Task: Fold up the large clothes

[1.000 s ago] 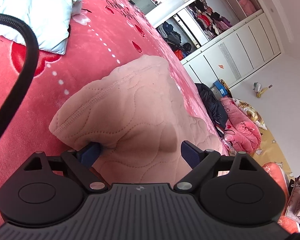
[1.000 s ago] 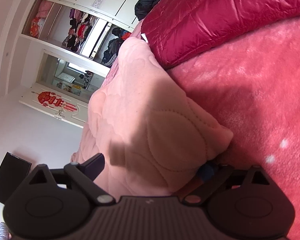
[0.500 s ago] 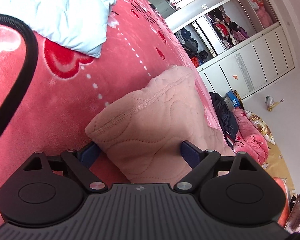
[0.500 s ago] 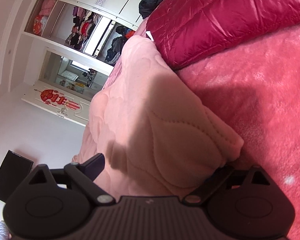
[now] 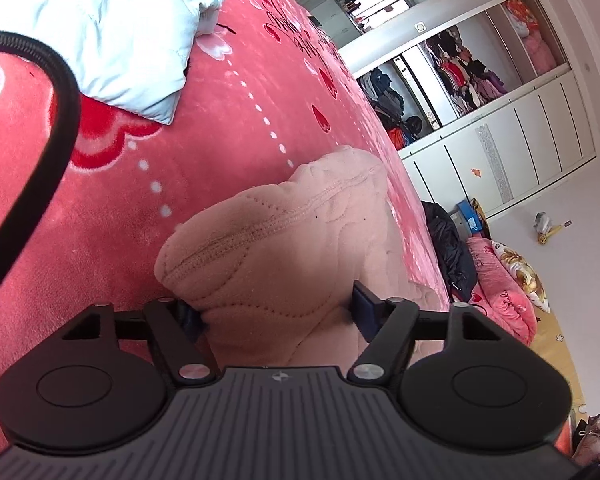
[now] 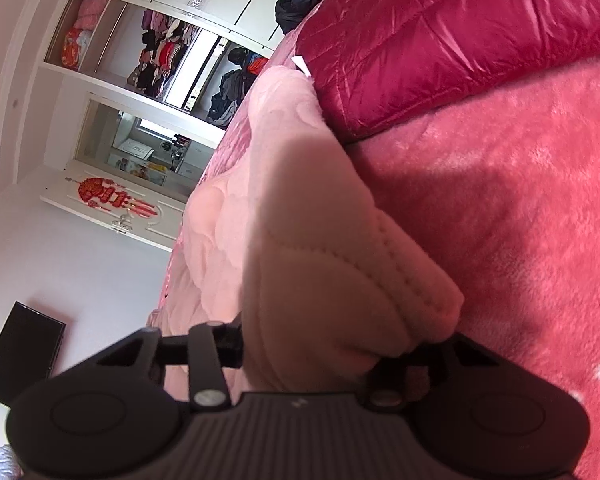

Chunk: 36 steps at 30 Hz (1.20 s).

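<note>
A pale pink quilted garment (image 5: 284, 248) lies on the red plush bed cover (image 5: 140, 200). In the left wrist view its stitched hem corner bulges up between the fingers of my left gripper (image 5: 276, 312), which stands wide with the cloth filling the gap. In the right wrist view the same garment (image 6: 324, 264) has another thick corner between the fingers of my right gripper (image 6: 332, 352), also wide with cloth between them. Both blue pads are mostly hidden by fabric.
A light blue padded garment (image 5: 112, 28) lies at the far left of the bed. A dark red puffer jacket (image 6: 460, 40) lies beside the pink garment. A black cable (image 5: 56, 128) crosses the left view. Open wardrobes (image 5: 440, 76) and clothes piles (image 5: 500, 292) are beyond the bed edge.
Both grippers have pushed further onto the pink garment's corners. The cloth now fills both gaps and bunches higher. The jaws look slightly narrower than before.
</note>
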Each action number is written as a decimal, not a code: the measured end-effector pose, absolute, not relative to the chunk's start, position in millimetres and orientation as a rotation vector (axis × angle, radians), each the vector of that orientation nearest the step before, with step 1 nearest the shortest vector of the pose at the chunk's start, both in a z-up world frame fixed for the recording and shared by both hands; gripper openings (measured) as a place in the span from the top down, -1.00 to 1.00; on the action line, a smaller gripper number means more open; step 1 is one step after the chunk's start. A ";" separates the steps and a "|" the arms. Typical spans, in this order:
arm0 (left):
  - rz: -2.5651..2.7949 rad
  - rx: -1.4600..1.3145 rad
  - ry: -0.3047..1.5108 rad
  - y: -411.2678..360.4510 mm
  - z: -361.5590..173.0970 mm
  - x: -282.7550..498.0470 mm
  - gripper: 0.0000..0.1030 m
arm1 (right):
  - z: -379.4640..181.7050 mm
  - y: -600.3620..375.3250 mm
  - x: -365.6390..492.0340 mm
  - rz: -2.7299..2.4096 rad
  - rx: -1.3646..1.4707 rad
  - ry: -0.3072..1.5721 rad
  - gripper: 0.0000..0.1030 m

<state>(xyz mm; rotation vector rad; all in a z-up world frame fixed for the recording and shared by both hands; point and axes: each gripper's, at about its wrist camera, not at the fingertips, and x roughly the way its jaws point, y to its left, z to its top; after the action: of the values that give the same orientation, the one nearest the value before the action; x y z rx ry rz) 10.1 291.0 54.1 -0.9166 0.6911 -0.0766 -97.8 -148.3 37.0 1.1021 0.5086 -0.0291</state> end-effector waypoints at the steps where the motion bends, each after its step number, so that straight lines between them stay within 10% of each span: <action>1: -0.075 -0.908 0.689 290.9 56.2 8.7 -0.38 | 42.3 -146.6 -97.8 -0.033 1.086 0.513 0.32; 10: -0.070 -0.779 0.671 291.6 90.8 -8.7 0.22 | 82.1 -115.9 -117.5 -0.063 0.887 0.535 0.55; 36: -0.135 -0.581 0.811 330.1 93.9 -159.9 0.09 | 90.5 -74.3 -244.1 -0.154 0.836 0.773 0.30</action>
<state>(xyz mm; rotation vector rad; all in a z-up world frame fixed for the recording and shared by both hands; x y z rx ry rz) -159.9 330.1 93.9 -0.5814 0.8109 -0.1355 -244.1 -74.3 90.5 0.8364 0.7735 -0.1535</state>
